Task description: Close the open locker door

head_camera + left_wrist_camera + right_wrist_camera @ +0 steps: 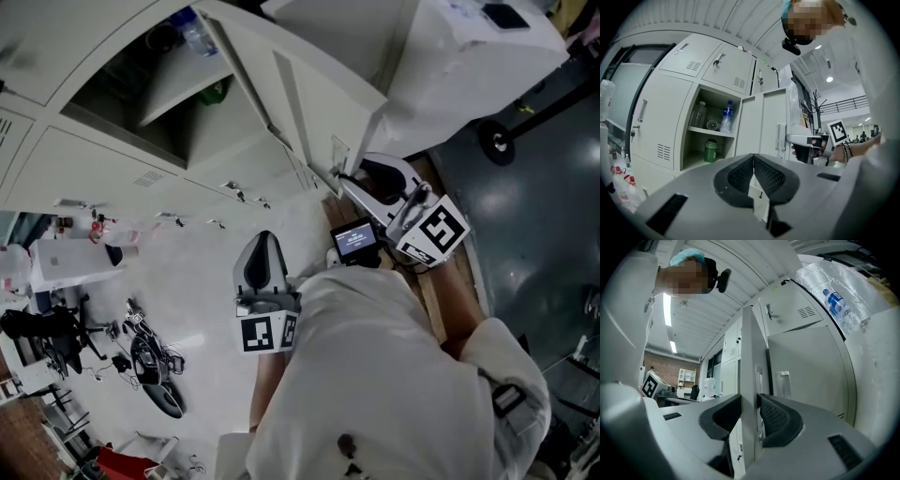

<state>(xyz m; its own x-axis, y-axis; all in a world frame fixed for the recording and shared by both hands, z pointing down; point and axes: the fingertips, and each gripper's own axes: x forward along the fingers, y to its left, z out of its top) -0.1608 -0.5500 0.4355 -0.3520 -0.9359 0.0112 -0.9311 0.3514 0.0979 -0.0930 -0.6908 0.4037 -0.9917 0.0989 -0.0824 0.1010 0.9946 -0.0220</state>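
The locker door (749, 357) stands edge-on between the jaws of my right tongs (751, 401). They are clenched on its free edge: one dark pad (724, 416) lies against the door's left face, and the ribbed one (776, 418) presses on the right face beside the metal latch plate (758, 380). From my head view the door (309, 103) swings out from the locker bank toward me, and my right tongs (342, 178) meet it at its near edge, pointing level.

My left tongs (753, 157) are clenched on nothing, their pads meeting tip to tip. They sit to the left of the right pair, well apart from the door. Seen along them, the door (764, 122) stands ahead and slightly right, its pull handle (781, 137) facing this way, with my right tongs (806, 140) just beyond it at the edge.

Left of the door, ahead of my left tongs, the open compartment (691, 154) shows a shelf (712, 132). A clear bottle (698, 115) and a blue-capped bottle (726, 117) stand on the shelf, and a green jar (710, 151) stands below it.

To the right of my right tongs is a closed locker front (811, 366) with its own handle (785, 383). Plastic-wrapped bottles (836, 301) lie on top of it.
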